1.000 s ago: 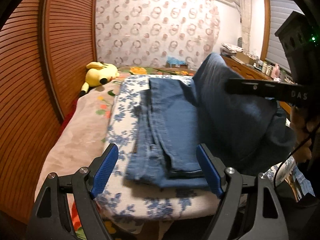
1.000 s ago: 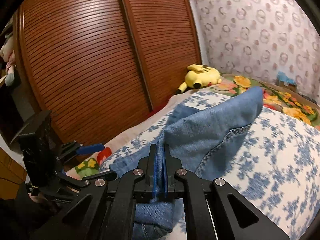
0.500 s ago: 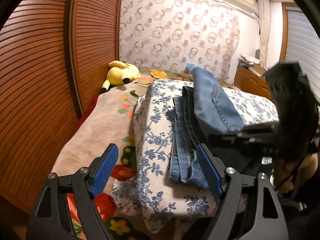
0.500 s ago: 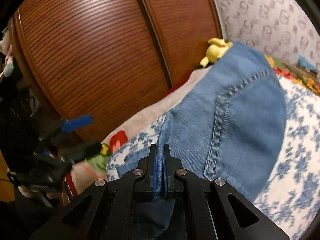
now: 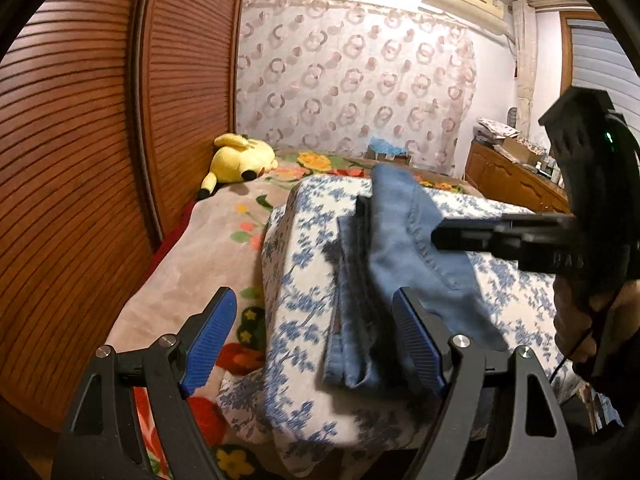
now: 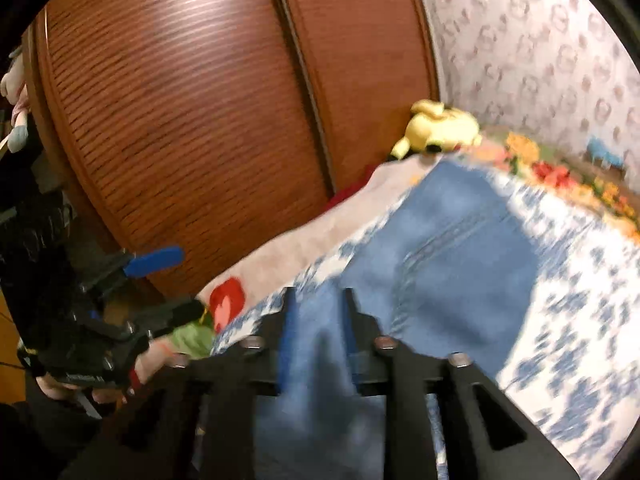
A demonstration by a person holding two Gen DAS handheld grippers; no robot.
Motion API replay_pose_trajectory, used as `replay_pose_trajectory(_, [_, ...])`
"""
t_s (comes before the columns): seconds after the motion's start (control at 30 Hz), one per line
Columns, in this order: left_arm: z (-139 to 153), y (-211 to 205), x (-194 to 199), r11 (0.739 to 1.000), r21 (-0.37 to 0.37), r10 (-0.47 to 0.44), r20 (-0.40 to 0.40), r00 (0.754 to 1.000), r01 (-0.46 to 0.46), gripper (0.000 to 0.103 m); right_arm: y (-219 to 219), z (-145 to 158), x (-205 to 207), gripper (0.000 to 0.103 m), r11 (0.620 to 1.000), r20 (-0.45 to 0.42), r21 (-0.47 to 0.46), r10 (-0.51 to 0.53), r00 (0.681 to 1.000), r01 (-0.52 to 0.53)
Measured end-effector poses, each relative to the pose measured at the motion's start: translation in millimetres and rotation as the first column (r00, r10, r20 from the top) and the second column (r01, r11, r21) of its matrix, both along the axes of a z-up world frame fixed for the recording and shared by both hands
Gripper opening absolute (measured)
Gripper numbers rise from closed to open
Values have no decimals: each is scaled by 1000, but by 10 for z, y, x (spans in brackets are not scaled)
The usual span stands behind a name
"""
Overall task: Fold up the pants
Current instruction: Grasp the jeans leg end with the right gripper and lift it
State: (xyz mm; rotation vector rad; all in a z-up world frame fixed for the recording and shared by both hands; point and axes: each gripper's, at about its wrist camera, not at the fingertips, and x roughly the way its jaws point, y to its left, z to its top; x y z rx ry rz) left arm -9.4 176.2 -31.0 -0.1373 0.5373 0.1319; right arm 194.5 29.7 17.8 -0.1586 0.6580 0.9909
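Light: warm, dim indoor.
Glare: sheen on the wooden doors (image 6: 192, 92).
Blur: right wrist view smeared; left sharper.
Edges: fisheye bending, black corners.

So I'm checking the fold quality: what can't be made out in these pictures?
- Right wrist view: motion blur smears the jeans, so seams and fold edges are unreadable.
- Right wrist view: the right gripper covers the near denim; whether the parted jaws touch it is unclear.
- Left wrist view: the right gripper covers the jeans' top layer.
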Motion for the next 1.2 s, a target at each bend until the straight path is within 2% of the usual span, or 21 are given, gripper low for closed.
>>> replay_pose_trajectory(0.27, [114,-290,155,996,19,-83,19,996,83,81,-369,65,364,32,988,68,-42,-149,987,152])
replay_pose_trajectory(0.5, [-115,-473,351,992,23,-125,-68,990,127,81,-475,49,328,32,978,58,-70,-194,979,198])
replay_pose_trajectory(0.63, [-265,-418,365,994,11,-110,-117,987,112,81,-451,68,372,46,975,48,-97,-197,979,201])
replay_pose_trajectory(0.7, [-341,-386,364,994,2,-104,-137,985,105,81,-409,30,460,50,971,39,-127,-199,979,203])
replay_pose_trajectory(0.83, [-487,-337,375,995,0,-99,-173,980,100,81,-285,-85,653,51,964,-8,-173,-208,978,204])
replay_pose_trajectory(1.03, [-597,-252,380,992,-64,-116,-169,979,106,82,-212,-197,862,72,961,-68,-170,-230,971,216])
replay_pose_trajectory(1.2, [-629,-225,370,987,-123,-127,-158,979,108,82,-178,-345,1045,79,964,-126,-161,-231,965,210])
